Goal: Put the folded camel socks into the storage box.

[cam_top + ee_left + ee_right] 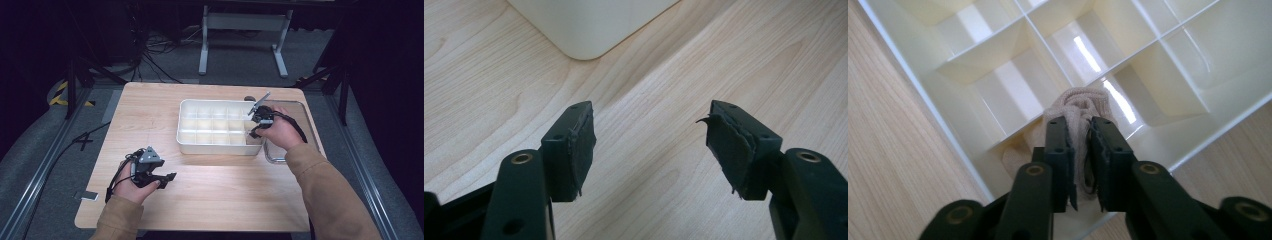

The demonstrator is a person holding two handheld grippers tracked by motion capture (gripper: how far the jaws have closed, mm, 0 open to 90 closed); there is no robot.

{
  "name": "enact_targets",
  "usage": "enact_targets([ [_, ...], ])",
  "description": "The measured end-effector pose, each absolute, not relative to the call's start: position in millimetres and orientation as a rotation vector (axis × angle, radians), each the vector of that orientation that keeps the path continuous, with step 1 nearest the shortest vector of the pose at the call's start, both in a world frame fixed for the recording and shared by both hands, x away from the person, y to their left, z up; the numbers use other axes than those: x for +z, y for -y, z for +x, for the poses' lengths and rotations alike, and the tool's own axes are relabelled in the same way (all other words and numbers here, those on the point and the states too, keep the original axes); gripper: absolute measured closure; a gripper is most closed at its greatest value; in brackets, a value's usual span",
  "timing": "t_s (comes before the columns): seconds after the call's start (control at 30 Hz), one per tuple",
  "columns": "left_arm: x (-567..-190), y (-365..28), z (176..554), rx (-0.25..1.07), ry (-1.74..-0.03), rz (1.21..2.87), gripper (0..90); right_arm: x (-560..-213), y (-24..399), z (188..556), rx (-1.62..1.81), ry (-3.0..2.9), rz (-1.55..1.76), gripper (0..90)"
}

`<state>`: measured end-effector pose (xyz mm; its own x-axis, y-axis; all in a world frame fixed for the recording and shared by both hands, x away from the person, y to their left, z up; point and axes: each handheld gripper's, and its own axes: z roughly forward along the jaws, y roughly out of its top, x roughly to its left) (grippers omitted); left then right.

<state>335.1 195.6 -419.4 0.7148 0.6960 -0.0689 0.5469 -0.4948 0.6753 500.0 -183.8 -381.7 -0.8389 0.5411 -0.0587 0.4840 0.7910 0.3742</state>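
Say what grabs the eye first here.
The white divided tray in the middle of the wooden table. The right gripper hangs over its near right corner, pinching a beige rolled sock into a compartment. The left gripper sits open and empty over bare wood, near left.

**Around the Work Table**

A light wooden table (210, 195) stands on a grey floor (30, 150). A clear plastic bin (300, 107) sits at its right edge. Behind it stands a white metal frame (245, 30), with black cables (155, 55) tangled nearby and yellow-black tape (60, 95) at left.
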Motion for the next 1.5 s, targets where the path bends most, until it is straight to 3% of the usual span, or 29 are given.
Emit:
enact_targets([
  [0.73,-423,-193,335,0.266,-0.929,2.242,35.9,-415,164,511,0.234,-2.879,0.862,83.6],
  [1.23,-422,-189,336,0.261,-0.92,2.245,35.8,-392,193,500,0.568,-2.812,0.968,63.5],
  [1.5,-419,-188,338,0.257,-0.917,2.222,35.8,-365,215,480,0.838,-2.689,0.941,58.2],
])
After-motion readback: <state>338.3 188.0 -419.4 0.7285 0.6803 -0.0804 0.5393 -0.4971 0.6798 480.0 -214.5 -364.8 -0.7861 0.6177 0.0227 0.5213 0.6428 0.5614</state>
